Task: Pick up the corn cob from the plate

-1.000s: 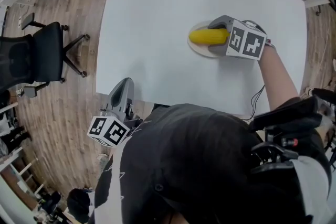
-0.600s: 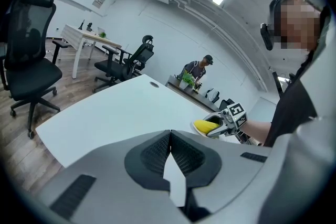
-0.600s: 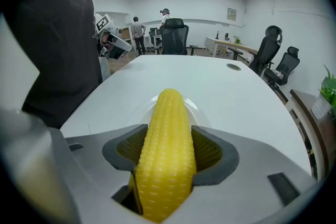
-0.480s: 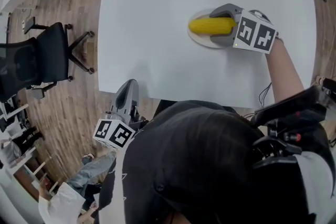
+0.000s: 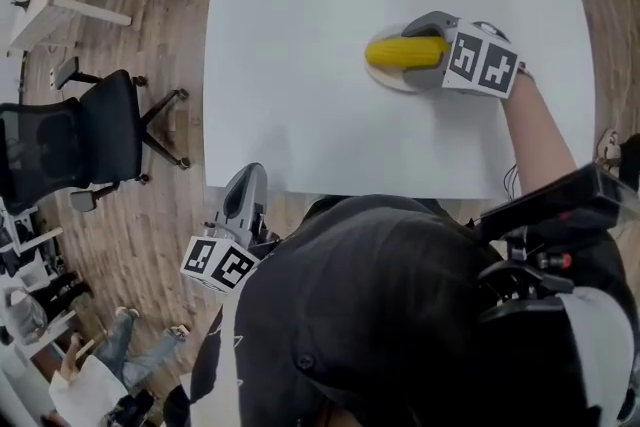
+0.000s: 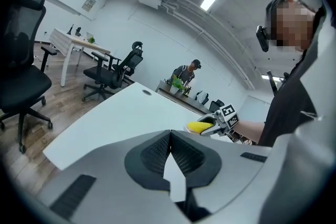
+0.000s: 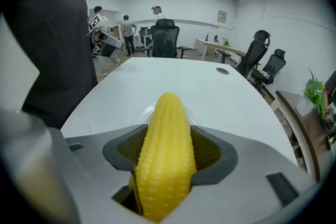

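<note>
The right tool [image 5: 425, 53] is clamped on the yellow ridged corn cob [image 5: 397, 51]. Its two grey jaws press the cob's sides about mid-length, and the tapered end sticks out ahead of the jaw tips. In the right gripper view the cob fills the gap between the dark ribbed pads [image 7: 206, 153]. Directly beneath the tool and cob lies the round pale plate [image 5: 384, 80] on the white bench [image 5: 300, 65]; whether the cob touches the plate cannot be told. The left tool [image 5: 249, 177] hangs just off the bench's near edge, well apart from the right tool. Its jaws are closed together at the tips with nothing between them. A black swivel office chair [image 5: 70, 130] stands on the wooden floor [image 5: 150, 215] off to the left tool's left.
</note>
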{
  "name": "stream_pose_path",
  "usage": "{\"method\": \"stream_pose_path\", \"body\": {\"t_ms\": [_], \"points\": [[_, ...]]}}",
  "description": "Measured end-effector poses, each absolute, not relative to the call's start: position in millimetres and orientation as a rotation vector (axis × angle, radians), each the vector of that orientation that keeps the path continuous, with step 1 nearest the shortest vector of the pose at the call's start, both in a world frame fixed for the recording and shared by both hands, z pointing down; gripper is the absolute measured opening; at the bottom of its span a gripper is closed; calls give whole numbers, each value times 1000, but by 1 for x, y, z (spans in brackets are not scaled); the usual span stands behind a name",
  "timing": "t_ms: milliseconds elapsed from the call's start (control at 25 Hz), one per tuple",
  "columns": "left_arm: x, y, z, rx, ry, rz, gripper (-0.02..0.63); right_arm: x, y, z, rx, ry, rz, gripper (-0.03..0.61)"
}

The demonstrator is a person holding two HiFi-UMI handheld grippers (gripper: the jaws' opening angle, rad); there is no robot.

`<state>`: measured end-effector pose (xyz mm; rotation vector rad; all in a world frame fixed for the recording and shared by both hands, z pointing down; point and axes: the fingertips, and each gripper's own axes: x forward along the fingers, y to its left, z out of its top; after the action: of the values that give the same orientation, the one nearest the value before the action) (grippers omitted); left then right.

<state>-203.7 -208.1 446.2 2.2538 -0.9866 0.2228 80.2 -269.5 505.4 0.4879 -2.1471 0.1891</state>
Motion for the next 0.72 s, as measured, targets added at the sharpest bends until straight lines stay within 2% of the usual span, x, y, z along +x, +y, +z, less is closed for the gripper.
{"method": "stream_pose_path", "body": {"t_ms": [360, 560, 720], "points": [[-250, -208, 412, 2366, -860, 163, 12, 58, -256, 475, 985, -2114, 319, 262], [-299, -199, 379, 2531, -803, 40, 12, 16, -228, 469, 1303, -2190, 635, 262], [-326, -201, 387, 2552, -836, 127, 12, -27, -207, 465, 1504, -2309, 1009, 262]]}}
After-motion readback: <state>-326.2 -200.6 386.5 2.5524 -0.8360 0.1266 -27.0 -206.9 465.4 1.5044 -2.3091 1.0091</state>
